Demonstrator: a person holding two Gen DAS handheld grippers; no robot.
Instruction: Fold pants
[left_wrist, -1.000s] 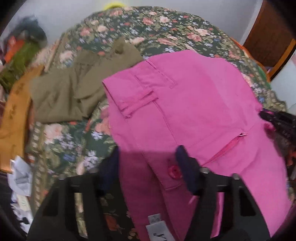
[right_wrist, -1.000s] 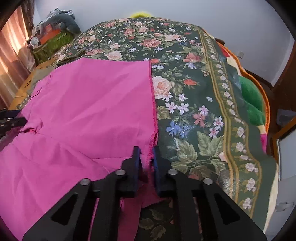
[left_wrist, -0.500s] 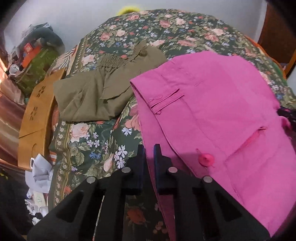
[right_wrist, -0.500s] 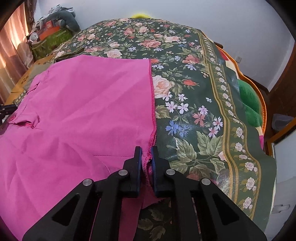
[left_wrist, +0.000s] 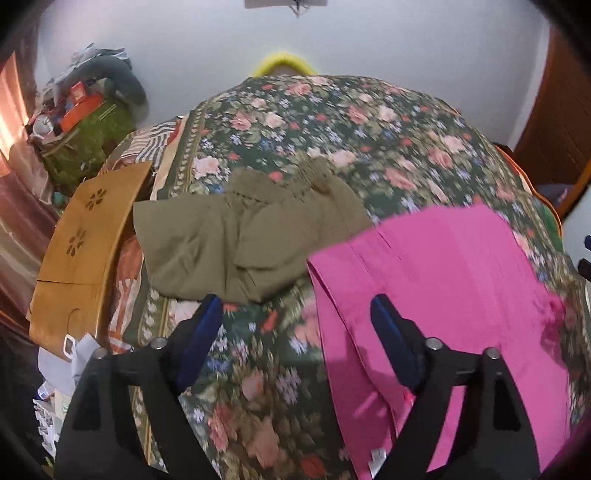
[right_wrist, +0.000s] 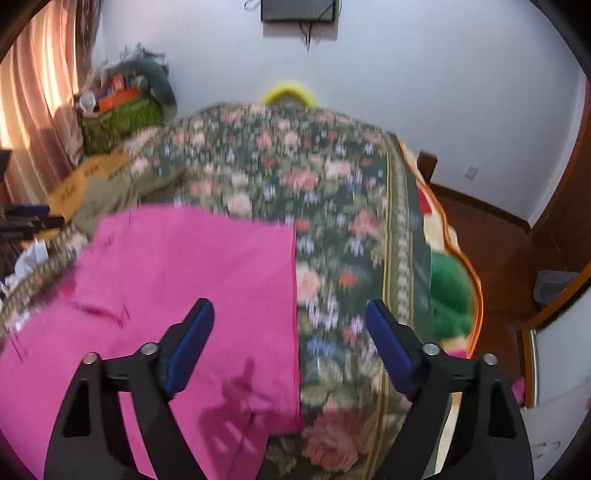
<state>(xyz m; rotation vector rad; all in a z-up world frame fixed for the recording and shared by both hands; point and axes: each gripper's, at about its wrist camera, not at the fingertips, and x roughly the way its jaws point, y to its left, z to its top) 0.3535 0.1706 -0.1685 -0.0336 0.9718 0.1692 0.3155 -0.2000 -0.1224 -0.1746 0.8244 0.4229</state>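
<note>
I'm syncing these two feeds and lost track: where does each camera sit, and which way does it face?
Left wrist: on the left gripper, looking along its open fingers across the floral bedspread at the olive pants and pink pants.
Right wrist: on the right gripper, fingers open, above the pink pants' hem edge, facing the wall.
Shared: both pants, bedspread, the yellow object beyond the bed.

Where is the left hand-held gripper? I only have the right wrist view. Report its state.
Observer: The left hand-held gripper is open, gripping nothing.
Operator: Tell me what is under it.
Observer: One finger is over the pink pants, the other over the floral bedspread.
Operator: Name what lies left of the pants.
Observer: A folded olive garment, beside the waistband end.
</note>
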